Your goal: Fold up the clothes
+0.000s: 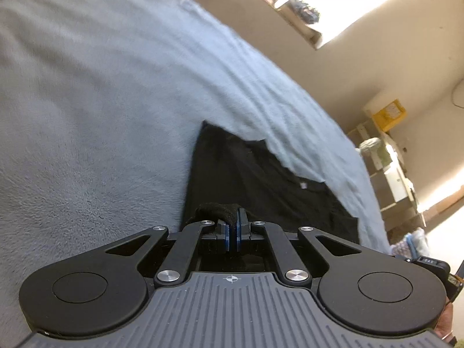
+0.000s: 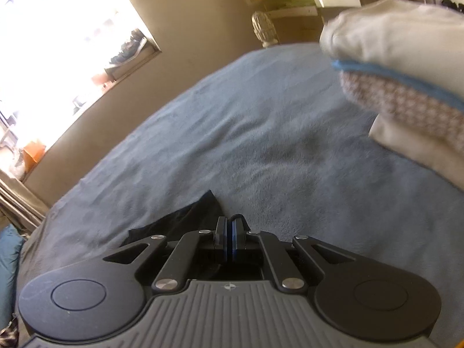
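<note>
On the grey blanket (image 1: 87, 116), your left gripper (image 1: 232, 226) and right gripper (image 2: 231, 232) are each clamped on an edge of the black garment (image 1: 255, 179), which trails flat ahead of them toward the wall

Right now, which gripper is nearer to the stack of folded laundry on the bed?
Right. The folded stack lies ahead and to the right of the right gripper. The left gripper shows only the black garment, no stack in its view.
</note>
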Motion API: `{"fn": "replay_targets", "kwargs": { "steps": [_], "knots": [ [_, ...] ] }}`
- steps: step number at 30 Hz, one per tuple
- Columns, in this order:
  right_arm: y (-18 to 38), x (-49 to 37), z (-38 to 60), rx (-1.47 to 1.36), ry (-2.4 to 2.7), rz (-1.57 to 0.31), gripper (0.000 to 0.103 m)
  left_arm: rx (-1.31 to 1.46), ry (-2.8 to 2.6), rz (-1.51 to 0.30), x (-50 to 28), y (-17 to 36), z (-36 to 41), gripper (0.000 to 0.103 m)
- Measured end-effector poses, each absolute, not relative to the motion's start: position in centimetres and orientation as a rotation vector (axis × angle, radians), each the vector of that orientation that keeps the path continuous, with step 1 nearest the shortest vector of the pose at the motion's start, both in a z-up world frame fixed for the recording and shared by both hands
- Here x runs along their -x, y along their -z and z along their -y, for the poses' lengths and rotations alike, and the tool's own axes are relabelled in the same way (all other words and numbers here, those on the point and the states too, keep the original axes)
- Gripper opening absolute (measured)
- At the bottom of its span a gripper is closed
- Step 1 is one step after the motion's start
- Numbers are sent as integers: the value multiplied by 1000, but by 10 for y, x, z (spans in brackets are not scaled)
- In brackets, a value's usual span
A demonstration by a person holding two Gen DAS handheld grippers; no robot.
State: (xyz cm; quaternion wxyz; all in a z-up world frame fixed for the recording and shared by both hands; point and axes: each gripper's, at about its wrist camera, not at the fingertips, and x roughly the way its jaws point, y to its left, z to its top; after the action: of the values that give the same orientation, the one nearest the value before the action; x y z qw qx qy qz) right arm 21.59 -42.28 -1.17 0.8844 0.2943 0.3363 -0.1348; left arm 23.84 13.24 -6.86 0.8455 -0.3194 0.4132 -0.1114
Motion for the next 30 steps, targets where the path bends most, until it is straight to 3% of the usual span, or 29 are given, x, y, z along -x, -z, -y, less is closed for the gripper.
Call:
{"fn": "replay_targets", "kwargs": {
  "steps": [5,7,9,10,12,14,19,22,28,30],
  "knots": [
    [58,-238,433,-723,265,-806,8,768,228,-895,-243,94,-144,6],
    [71,-234,440,-798,253,-811,27,821,252,-885,-241,96,-150,18],
    [80,-227,449,-869,234,-793,36,937,248,-857,-238,97,-163,41],
    [81,-221,455,-901,220,-765,38,998,241,-839,-236,98,-169,47],
    [80,-204,467,-939,245,-716,47,1099,210,-796,-230,98,-181,74],
    [77,-185,479,-961,288,-684,52,1128,145,-740,-222,92,-190,86],
    [77,-123,502,-1013,337,-651,54,1083,199,-794,-193,68,-195,88],
    [80,-77,501,-1119,267,-644,54,1155,338,-921,-161,64,-186,100],
    [96,-18,463,-1312,159,-721,54,1043,416,-1054,-93,76,-148,99],
    [106,-18,454,-1327,164,-754,53,991,392,-1087,-84,89,-139,90]
  ]
}}
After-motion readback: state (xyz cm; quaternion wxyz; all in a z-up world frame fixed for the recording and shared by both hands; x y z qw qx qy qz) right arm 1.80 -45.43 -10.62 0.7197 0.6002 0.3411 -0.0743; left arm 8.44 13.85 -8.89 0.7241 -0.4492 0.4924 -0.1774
